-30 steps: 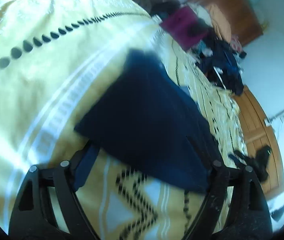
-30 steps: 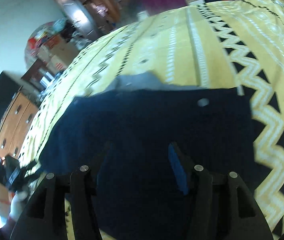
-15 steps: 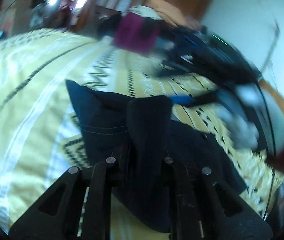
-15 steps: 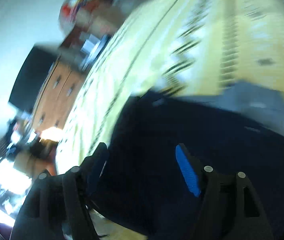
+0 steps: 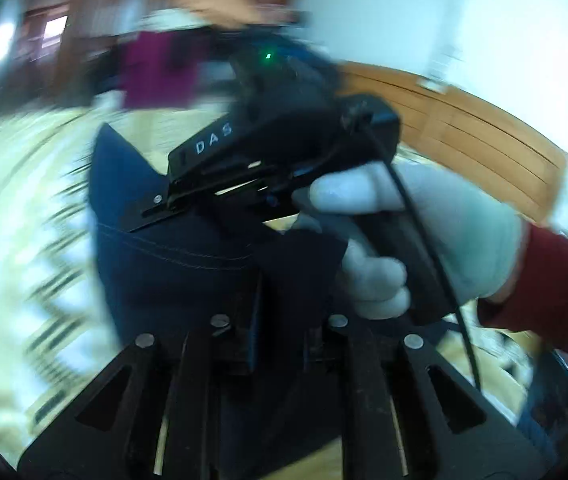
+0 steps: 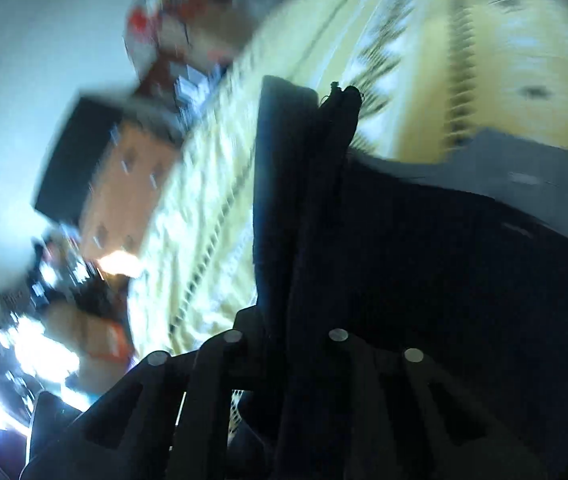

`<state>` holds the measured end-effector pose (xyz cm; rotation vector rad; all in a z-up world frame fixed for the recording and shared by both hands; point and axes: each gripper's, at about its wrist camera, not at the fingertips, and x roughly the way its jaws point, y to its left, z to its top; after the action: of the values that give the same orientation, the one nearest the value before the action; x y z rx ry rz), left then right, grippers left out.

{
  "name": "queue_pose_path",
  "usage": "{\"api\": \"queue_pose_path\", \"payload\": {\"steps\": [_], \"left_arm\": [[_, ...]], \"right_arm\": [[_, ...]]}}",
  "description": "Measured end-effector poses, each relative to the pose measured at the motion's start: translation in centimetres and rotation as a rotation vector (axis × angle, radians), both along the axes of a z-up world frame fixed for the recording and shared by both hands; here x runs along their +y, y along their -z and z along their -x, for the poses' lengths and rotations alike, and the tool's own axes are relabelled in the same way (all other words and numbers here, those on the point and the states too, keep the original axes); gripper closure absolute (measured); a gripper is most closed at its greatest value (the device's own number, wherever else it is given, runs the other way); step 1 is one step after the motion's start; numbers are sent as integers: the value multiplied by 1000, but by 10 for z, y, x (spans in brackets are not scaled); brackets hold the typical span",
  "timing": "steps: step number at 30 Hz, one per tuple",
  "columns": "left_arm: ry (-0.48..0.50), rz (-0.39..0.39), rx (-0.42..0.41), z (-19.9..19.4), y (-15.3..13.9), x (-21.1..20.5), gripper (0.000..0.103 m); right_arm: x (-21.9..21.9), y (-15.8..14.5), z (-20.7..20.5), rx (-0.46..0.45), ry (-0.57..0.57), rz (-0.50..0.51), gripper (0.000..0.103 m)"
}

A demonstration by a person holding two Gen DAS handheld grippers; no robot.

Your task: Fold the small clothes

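The left gripper (image 5: pixel 280 320), at the bottom centre of its own view, has its jaws drawn nearly together, pinching dark fabric. The right gripper (image 6: pixel 284 336) sits low in its own frame, likewise clamped on dark cloth. In the left view's right half, a white-gloved hand (image 5: pixel 423 236) (dark red sleeve behind it) grips the other gripper's handle.

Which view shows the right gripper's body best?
The left wrist view: the right gripper appears side-on, held by a white-gloved hand above the dark garment. The right wrist view shows only its fingers clamping that cloth.
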<state>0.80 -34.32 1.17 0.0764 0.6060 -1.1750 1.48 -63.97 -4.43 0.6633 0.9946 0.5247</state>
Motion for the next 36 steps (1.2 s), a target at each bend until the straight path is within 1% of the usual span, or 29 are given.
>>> {"api": "queue_pose_path", "payload": {"steps": [1,2,3,5,7,8,9,10,11,12,13,14,15,16,17,18,19,20,21,22,23,25,28,30,32,33,36], "left_arm": [[74,0,-15,13,-6,-17,89],[148,3,-15,26,-9,-37,89],[211,6,-8,37,-9,-56,87],[318,1,5,57,-5,-94,84],[394,-11,64,69,11,-131,82],[422,-38,102,72,23,-149,82],[442,-69,131,78,37,-158,80],[454,-116,161,81,55,-169,79],[459,-180,193,83,76,-179,78],[467,-252,222,86,96,-186,74],[464,-280,209,90,106,-186,74],[465,-267,188,94,102,-182,72],[474,-264,186,96,95,-177,64],[479,-265,191,97,88,-171,59],[476,-260,186,99,77,-160,59],[472,-241,169,103,64,-145,59],[460,-218,155,106,52,-129,58],[436,-191,134,106,39,-107,57],[402,-168,104,105,29,-84,54],[362,-155,75,106,22,-61,49],[311,-154,43,107,16,-39,46],[221,-184,-10,108,17,-5,45],[135,-251,-73,109,30,27,45],[90,-301,-93,105,39,33,45],[61,-321,-104,91,49,31,45],[48,-332,-98,86,51,27,45],[31,-339,-87,79,67,8,44]], "right_arm": [[-32,-5,29,-27,61,-19,91],[-56,-8,50,-40,108,-31,91],[-91,-9,81,-52,171,-45,92],[-142,2,124,-41,266,-66,92],[-184,18,157,-20,345,-111,92],[-203,33,172,-6,375,-123,92],[-218,48,180,16,390,-132,92],[-231,67,185,48,407,-151,92],[-239,84,188,81,421,-153,91],[-248,109,194,129,438,-123,91],[-255,125,197,151,442,-152,95],[-262,134,200,144,448,-188,100],[-264,137,204,118,443,-209,100],[-265,135,204,111,440,-205,98],[-265,130,204,107,434,-211,89],[-265,130,205,111,430,-235,76],[-266,126,209,121,423,-284,68],[-264,124,213,121,417,-311,53],[-262,119,222,121,412,-339,47],[-259,115,230,130,400,-336,45],[-253,111,236,139,386,-321,43],[-241,105,253,159,369,-284,42],[-229,102,282,174,373,-229,41],[-219,101,286,179,385,-186,41],[-214,99,291,171,408,-151,43],[-211,98,291,170,421,-134,43],[-204,93,292,170,449,-74,43]]}}
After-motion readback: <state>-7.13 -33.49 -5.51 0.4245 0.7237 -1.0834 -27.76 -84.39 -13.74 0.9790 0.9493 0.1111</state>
